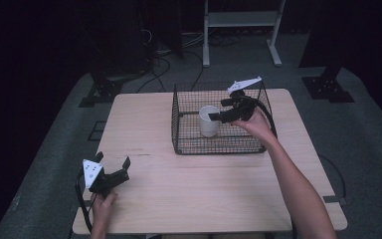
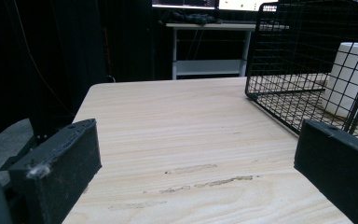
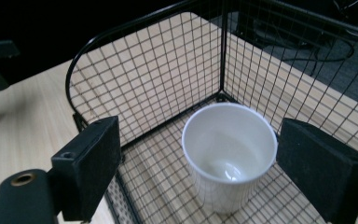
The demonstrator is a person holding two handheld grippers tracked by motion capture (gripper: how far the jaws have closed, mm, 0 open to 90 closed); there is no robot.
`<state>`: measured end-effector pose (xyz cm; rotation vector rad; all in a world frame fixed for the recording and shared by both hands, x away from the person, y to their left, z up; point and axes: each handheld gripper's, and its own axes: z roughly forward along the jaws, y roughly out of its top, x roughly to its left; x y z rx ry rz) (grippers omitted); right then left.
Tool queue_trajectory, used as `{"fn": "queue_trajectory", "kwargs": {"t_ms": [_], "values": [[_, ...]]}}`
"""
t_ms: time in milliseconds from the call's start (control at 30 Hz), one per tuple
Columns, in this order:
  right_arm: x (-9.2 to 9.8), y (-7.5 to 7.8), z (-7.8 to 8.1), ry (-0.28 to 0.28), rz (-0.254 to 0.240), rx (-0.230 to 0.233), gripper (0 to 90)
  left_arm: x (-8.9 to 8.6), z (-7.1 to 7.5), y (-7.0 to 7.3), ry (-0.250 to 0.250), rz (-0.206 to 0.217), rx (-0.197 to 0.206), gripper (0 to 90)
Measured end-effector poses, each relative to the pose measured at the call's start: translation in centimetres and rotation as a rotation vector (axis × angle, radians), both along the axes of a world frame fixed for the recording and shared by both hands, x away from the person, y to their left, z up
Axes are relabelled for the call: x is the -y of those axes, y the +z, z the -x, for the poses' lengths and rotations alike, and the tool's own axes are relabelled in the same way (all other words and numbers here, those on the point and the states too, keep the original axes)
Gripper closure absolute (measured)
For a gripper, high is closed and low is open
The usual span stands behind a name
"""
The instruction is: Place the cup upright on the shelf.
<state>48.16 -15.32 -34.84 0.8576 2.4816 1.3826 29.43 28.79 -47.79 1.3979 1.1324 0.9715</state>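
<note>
White cup [image 3: 228, 156] stands upright and empty on the wire floor of a black wire basket [image 1: 186, 134], roughly in the middle of it. The basket sits on the far half of a light wooden table [image 1: 204, 199], a little right of centre in the high view.

The right gripper [image 1: 219, 117] reaches into the basket from the right side, held by the person's right hand [image 1: 256, 124], with its grey three-cornered plate [image 1: 243, 84] lifted above the far rim. In the right gripper view its two black jaws are spread wide, one on each side of the cup; both stand apart from the cup's wall, so nothing is pinched. In the high view the tip of one jaw lies across the cup's rim, and whether it touches there cannot be told.

The left gripper [image 1: 117, 172] rests low near the front left corner of the table, well apart from the basket, held by the left hand [image 1: 102, 204]. Its jaws are also spread, with bare tabletop between them and nothing held. In the left gripper view a few worn marks [image 2: 205, 179] show on the wood ahead, and the basket with the cup behind its mesh stands off to the right.
</note>
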Motion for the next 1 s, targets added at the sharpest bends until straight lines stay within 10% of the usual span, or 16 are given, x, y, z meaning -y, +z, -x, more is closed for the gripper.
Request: {"fn": "queue_trajectory", "kwargs": {"t_ms": [1000], "values": [[2.2, -0.2, 5.7, 0.087, -0.047, 0.032, 13.0, 0.0, 0.0, 0.0, 0.000, -0.004, 0.000, 0.0]]}}
